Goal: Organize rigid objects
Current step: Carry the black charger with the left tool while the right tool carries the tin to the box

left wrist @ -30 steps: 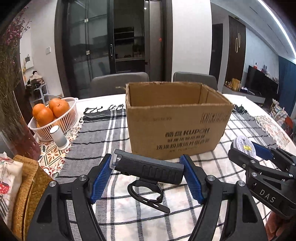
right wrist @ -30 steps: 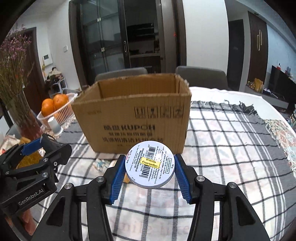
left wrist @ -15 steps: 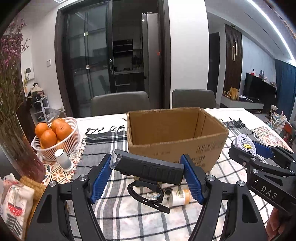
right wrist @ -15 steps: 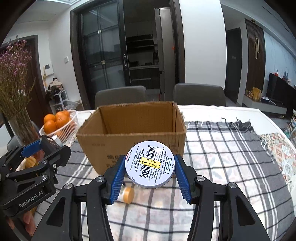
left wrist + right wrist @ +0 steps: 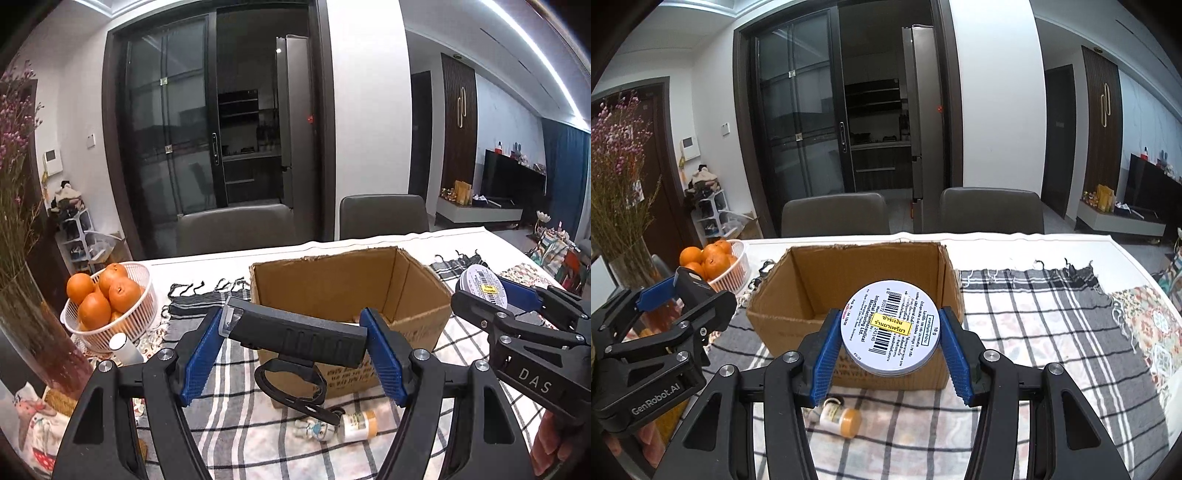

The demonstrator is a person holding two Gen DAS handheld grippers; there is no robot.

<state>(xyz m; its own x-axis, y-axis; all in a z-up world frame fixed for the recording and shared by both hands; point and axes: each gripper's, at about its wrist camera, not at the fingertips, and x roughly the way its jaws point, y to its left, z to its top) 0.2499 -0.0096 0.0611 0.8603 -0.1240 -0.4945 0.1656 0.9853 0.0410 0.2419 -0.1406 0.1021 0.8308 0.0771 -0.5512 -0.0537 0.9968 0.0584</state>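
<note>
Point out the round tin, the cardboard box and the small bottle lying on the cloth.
round tin (image 5: 891, 328): right wrist view, middle of its labelled face.
cardboard box (image 5: 764, 319): right wrist view, outer left wall.
small bottle (image 5: 840, 419): right wrist view, its body beside the orange cap.

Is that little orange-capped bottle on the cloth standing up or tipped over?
Tipped over. The orange-capped bottle lies on its side on the checked cloth, just in front of the cardboard box.

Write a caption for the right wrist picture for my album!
Right tool holding a round white tin in front of the open cardboard box on a checked cloth.
</note>
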